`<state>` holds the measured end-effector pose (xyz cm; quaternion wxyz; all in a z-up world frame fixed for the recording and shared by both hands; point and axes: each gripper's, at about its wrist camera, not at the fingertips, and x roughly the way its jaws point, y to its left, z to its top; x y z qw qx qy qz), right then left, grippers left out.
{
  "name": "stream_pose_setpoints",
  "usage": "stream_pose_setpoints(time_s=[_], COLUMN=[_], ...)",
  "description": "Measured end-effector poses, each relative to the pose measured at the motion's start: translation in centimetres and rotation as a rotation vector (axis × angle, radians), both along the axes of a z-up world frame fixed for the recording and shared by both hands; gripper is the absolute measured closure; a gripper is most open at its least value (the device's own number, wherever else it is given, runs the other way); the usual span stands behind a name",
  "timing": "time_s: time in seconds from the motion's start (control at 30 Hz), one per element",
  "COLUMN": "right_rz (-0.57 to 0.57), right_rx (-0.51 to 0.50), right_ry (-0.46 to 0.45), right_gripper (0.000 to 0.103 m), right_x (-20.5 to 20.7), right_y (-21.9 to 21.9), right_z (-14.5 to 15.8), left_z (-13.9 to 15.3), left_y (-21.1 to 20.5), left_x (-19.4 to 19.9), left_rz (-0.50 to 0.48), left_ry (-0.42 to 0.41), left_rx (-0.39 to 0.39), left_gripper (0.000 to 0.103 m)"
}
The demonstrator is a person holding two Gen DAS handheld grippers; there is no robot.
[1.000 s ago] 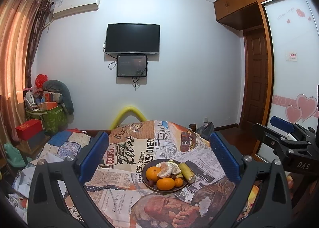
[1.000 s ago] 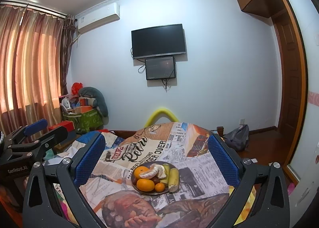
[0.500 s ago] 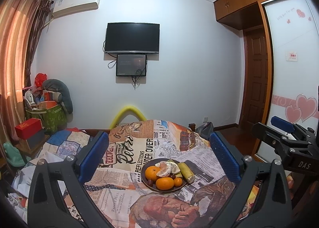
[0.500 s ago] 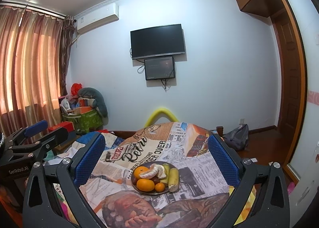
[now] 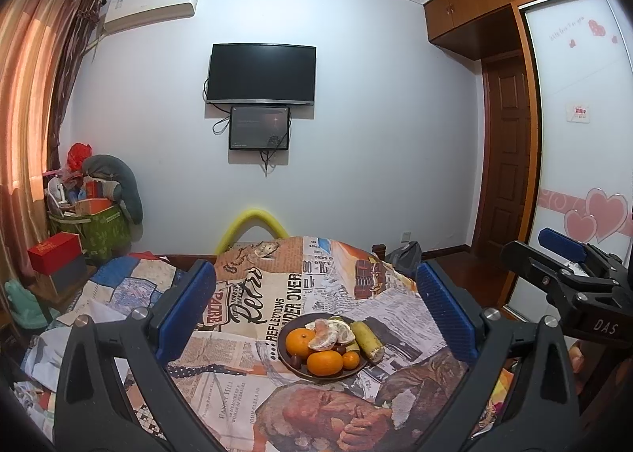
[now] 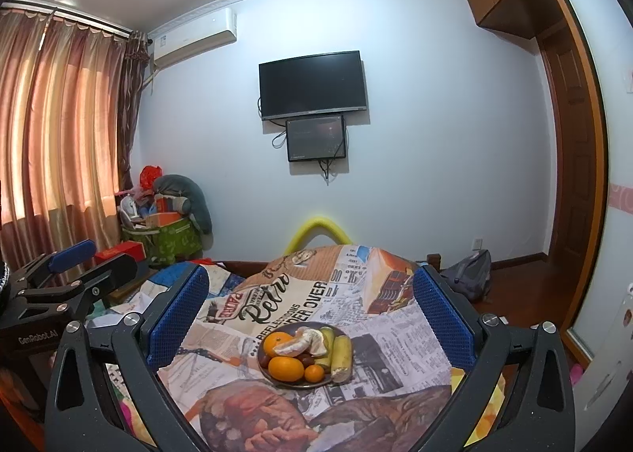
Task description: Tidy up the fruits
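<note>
Both tongs are hovering level and side by side above the near edge of the surface (image 5: 253, 357), which is draped in a newspaper-print cloth, and both are pointing at the plate (image 5: 285, 349) of fruit ahead. The left tongs (image 5: 316, 317) are spread wide and holding nothing; the right tongs (image 6: 310, 317) are likewise spread and empty, their blue pads framing the plate from well short of it.

The plate is sitting near the middle of the cloth. On it are lying a large orange (image 6: 285, 368), a second orange (image 6: 273, 343) behind it, a small orange (image 6: 314, 373), a peeled citrus (image 6: 302, 343), some dark small fruits that are hard to identify, and a banana (image 6: 342, 355) along the right rim.

By the look of it, no fruit is being handled yet; this seems to be the approach stage, or possibly a pause with everything already gathered on the plate. If sorting is still to come, the next move is calling for one pair of tongs to tilt down, advance to the plate and close gently around a single piece, the banana on the right rim being the nearest for the right tongs.
</note>
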<state>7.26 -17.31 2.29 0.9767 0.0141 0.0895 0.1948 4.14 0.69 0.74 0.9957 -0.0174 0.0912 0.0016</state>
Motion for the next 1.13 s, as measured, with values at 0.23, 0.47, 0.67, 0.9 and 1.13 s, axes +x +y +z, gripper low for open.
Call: stream_pose_setpoints(time_s=[0.23, 0.47, 0.67, 0.9, 1.13], right_rz=[0.001, 0.000, 0.000, -0.002, -0.001], right_rx=[-0.007, -0.009, -0.010, -0.012, -0.014], right_ry=[-0.009, -0.011, -0.011, -0.008, -0.005], right_gripper=[0.000, 0.000, 0.000, 0.000, 0.000], right_x=[-0.16, -0.14, -0.12, -0.08, 0.02], right_y=[0.06, 0.04, 0.08, 0.01, -0.06], right_z=[0.13, 0.11, 0.14, 0.12, 0.10], left_z=[-0.03, -0.03, -0.08, -0.09, -0.14], left_y=[-0.02, 0.05, -0.03, -0.01, -0.01], left_x=[0.02, 0.15, 0.22, 0.24, 0.39], left_rz=[-0.009, -0.017, -0.022, -0.028, -0.029], left_ry=[0.003, 0.012, 0.015, 0.018, 0.023], left_rx=[0.001, -0.002, -0.002, 0.000, -0.004], left_gripper=[0.000, 0.000, 0.000, 0.000, 0.000])
